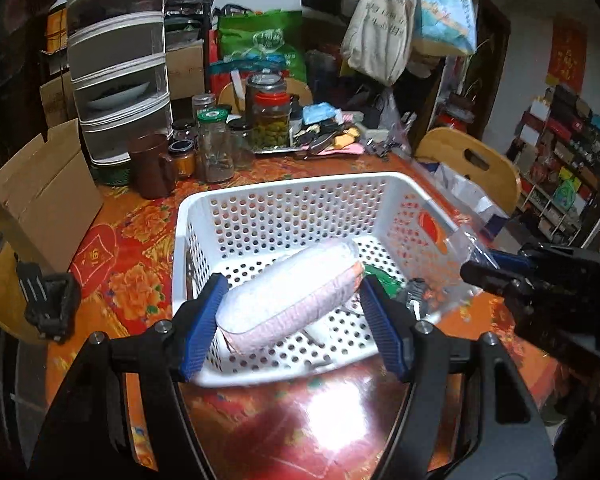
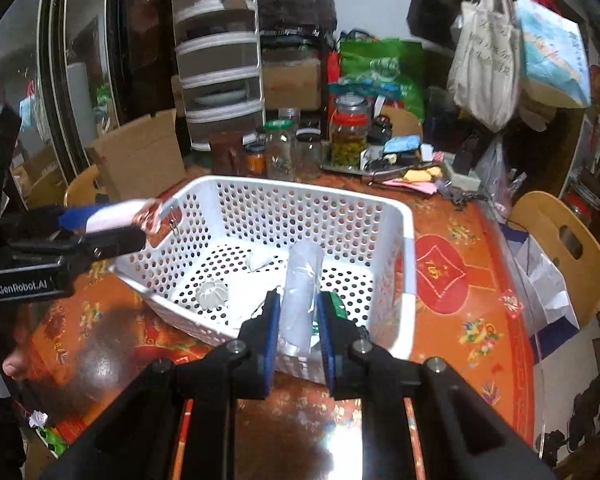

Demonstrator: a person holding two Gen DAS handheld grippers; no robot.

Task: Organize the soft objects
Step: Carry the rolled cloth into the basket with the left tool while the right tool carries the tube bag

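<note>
Left gripper point(image 1: 290, 310) clamped on pink pack point(image 1: 288, 296), right gripper point(image 2: 298, 320) narrow on clear pouch point(image 2: 302, 292) — both tilted down above basket point(image 1: 284, 192), frame centre; floral table point(image 1: 112, 248), cluttered room.

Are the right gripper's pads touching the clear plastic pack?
Touching: the right wrist view shows both blue pads pressed against the clear plastic pack.

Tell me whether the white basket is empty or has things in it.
Not empty. The white basket holds a small white ribbed piece and some white paper on its perforated floor, seen in the right wrist view.
</note>
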